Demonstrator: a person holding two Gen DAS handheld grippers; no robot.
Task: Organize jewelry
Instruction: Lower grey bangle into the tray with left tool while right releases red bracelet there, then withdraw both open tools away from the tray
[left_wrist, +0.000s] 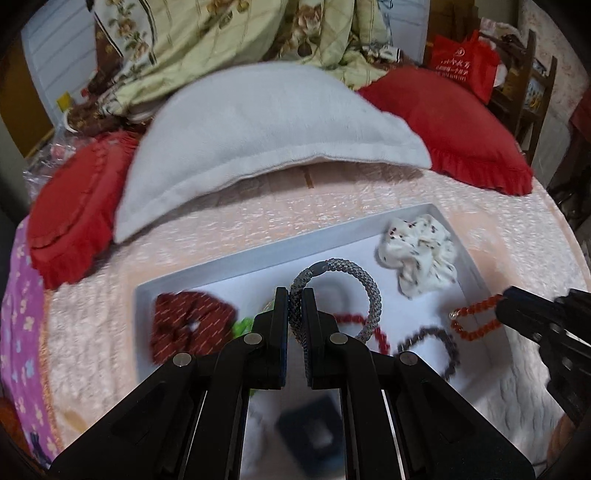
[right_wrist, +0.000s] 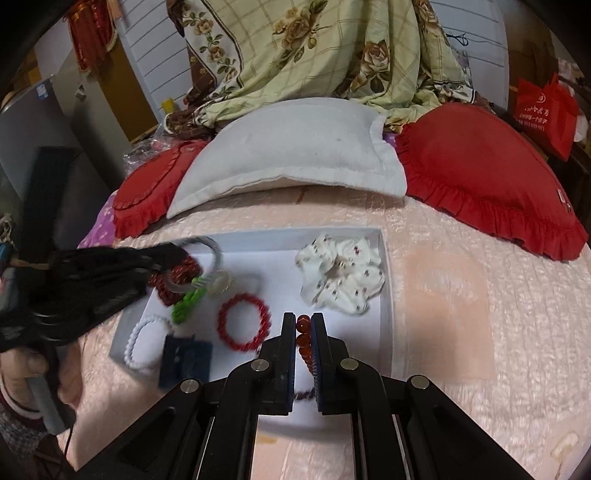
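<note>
While the left tool (left_wrist: 295, 295) clamps a grey braided band (left_wrist: 341, 291), the right tool (right_wrist: 303, 321) grips orange beads (right_wrist: 303, 334).

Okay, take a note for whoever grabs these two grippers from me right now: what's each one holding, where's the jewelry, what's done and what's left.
Left gripper: shut on the grey braided hair tie, held above the white tray.
Right gripper: shut on the orange bead bracelet, at the tray's near right edge.
In the tray: white floral scrunchie far right, red bead bracelet in the middle, dark red scrunchie, green piece, white bead bracelet, dark blue box on the left.
Done: everything in view is in or over the tray.
Left: probably set both held pieces down without tangling.
</note>
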